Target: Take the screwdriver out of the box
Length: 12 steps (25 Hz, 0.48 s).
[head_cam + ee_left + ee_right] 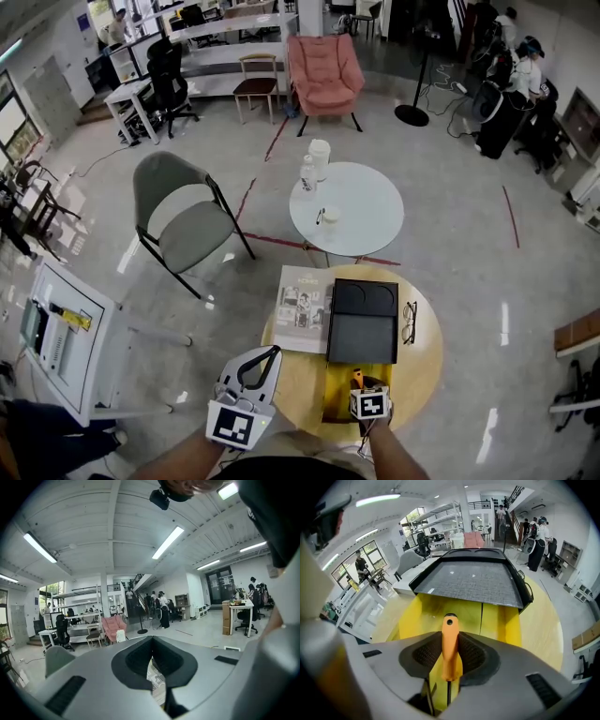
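Note:
The orange-handled screwdriver lies between the pads of my right gripper, which is shut on its handle, shaft pointing back toward the camera. Beneath it is the box's yellow inside; the black lid lies open beyond. In the head view the right gripper points steeply down into the yellow box, with a bit of the orange handle showing. My left gripper hovers at the table's near left edge, shut and holding nothing; the left gripper view shows its jaws together.
The box rests on a round wooden table with a magazine to its left and glasses to its right. Beyond stand a white round table with a bottle and cups, and a grey chair.

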Each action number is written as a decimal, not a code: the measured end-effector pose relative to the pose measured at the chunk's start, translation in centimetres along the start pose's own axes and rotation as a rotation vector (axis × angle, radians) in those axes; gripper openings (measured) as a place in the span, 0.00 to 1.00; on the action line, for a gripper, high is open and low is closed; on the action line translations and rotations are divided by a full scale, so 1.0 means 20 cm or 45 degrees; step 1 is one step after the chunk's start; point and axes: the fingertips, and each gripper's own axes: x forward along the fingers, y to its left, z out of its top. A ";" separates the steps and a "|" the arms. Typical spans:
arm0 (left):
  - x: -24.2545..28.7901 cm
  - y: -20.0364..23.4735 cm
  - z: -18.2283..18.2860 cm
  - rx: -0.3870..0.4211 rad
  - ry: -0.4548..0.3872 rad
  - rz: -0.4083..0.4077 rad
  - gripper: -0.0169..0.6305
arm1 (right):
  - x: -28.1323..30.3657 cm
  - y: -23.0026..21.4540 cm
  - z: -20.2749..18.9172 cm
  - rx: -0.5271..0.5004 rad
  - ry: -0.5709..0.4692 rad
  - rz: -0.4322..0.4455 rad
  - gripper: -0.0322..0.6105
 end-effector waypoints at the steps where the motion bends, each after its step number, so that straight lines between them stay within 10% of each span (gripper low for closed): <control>1: 0.00 0.00 0.01 -0.002 -0.005 0.002 0.05 | -0.02 0.00 0.01 0.018 -0.026 0.014 0.24; 12: -0.02 -0.05 0.06 -0.058 -0.018 -0.016 0.05 | -0.33 -0.01 0.16 0.077 -0.323 0.137 0.24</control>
